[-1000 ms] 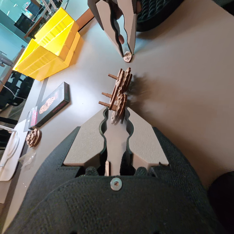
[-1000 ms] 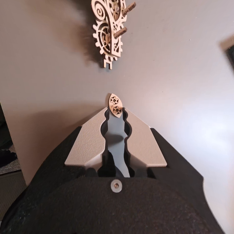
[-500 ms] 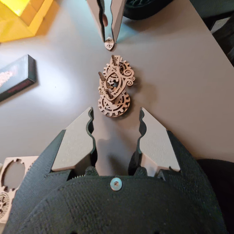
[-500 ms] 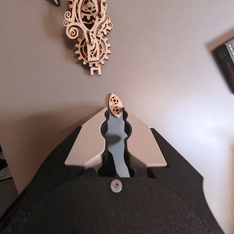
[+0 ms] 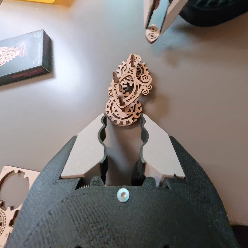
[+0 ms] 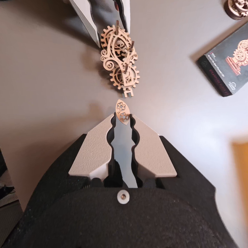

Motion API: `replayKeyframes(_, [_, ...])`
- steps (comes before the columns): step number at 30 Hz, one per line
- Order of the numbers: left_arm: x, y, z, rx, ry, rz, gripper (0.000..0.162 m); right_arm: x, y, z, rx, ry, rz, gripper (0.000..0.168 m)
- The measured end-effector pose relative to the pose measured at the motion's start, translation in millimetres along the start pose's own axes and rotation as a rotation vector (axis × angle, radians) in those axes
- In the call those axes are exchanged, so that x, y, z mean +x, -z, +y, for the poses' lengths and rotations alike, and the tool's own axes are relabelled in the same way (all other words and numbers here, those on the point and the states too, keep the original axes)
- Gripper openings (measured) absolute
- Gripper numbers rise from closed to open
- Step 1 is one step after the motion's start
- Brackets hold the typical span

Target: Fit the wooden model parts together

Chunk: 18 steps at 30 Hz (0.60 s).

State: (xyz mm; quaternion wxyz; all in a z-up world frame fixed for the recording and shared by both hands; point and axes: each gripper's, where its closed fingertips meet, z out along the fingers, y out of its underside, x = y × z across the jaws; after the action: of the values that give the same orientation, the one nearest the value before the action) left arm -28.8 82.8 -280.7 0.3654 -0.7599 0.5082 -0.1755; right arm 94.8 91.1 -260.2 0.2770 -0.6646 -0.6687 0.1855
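Note:
A wooden gear assembly (image 5: 134,80) lies flat on the grey table with three dark pegs pointing up. It also shows in the right wrist view (image 6: 119,53). My left gripper (image 5: 123,118) is open, with its fingertips on either side of the assembly's large gear (image 5: 124,115) and close to its rim. I cannot tell whether they touch it. My right gripper (image 6: 122,116) is shut on a small leaf-shaped wooden piece (image 6: 122,112) with two star cut-outs, held just short of the assembly's forked end. In the left wrist view this gripper (image 5: 153,30) is at the top right.
A black box (image 5: 24,56) lies left of the assembly and shows in the right wrist view (image 6: 228,69). A punched wooden sheet (image 5: 8,187) is at the lower left. Another small wooden gear model (image 6: 237,9) sits beyond the box. The table edge runs down the left of the right wrist view. The grippers' ends are close to 15 centimeters from one another. My left gripper is the nearer one to the small wooden gear model (image 6: 237,9): about 25 centimeters, against 30 centimeters.
My left gripper let go of the assembly, which went from standing on edge to lying flat. The jaws opened wide, then narrowed around the large gear. The right gripper kept the leaf piece.

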Motion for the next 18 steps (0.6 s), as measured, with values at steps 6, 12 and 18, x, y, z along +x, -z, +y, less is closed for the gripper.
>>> replayKeyframes(6, [-21.7, 0.9, -8.1, 0.003, 0.060, -0.076, 0.065, 2.0, 13.1, -18.4, 0.104, -0.047, 0.025, 0.019])
replayKeyframes(12, [29.9, 49.5, -66.3, 0.332, 0.011, 0.061, 0.036, -35.1, 21.3, -67.0, 0.353, -0.061, -0.155, 0.019])
replayKeyframes(18, [62.2, 67.6, -89.5, 0.454, -0.272, -0.048, 0.023, -67.6, 23.6, -106.4, 0.470, -0.190, -0.485, 0.019])
